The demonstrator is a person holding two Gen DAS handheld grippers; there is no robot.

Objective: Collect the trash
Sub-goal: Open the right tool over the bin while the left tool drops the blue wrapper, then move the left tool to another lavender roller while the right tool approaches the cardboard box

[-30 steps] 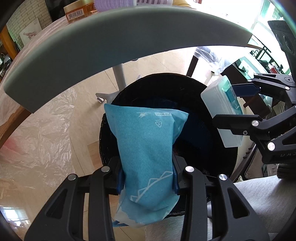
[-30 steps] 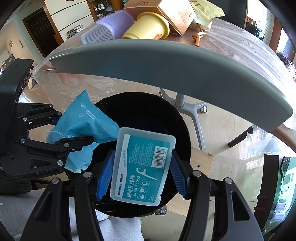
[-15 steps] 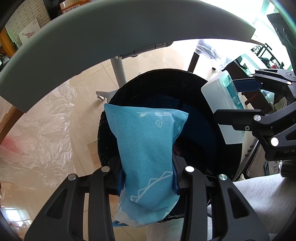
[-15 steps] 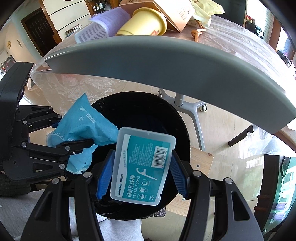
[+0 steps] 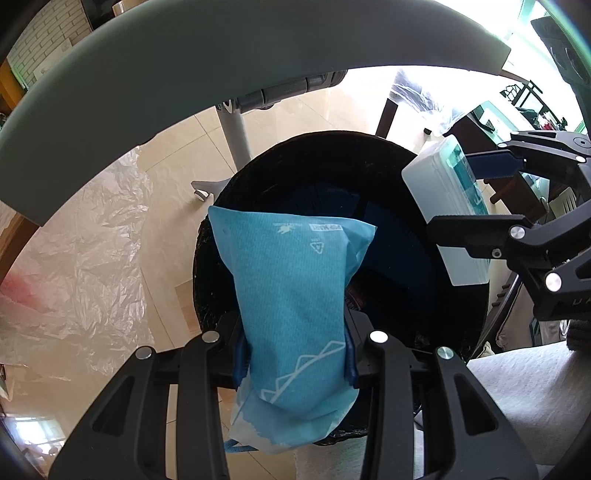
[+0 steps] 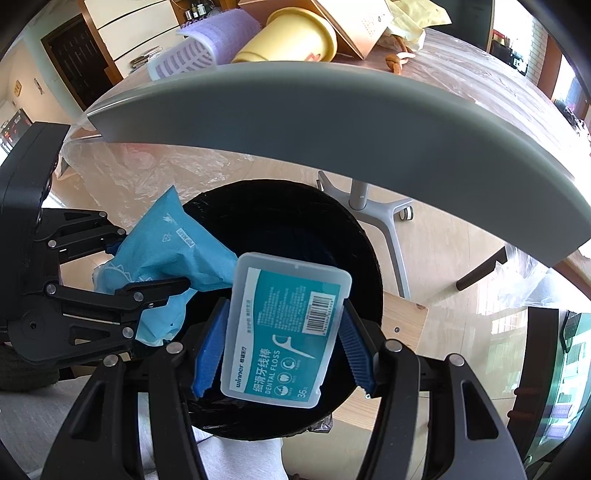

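My left gripper is shut on a blue plastic wrapper and holds it over the near-left rim of a round black trash bin. My right gripper is shut on a clear dental floss box with a teal label, held above the bin's open mouth. Each gripper shows in the other's view: the right one with the box at the bin's right side, the left one with the wrapper at its left. Dark blue trash lies inside the bin.
The grey table edge arches just above the bin. On the table stand a yellow cup, a purple basket and a cardboard box. A table leg and crumpled clear plastic sheet are on the floor.
Both grippers have sunk lower below the table edge, toward the bin, each with its item held. The bin looks larger and closer.
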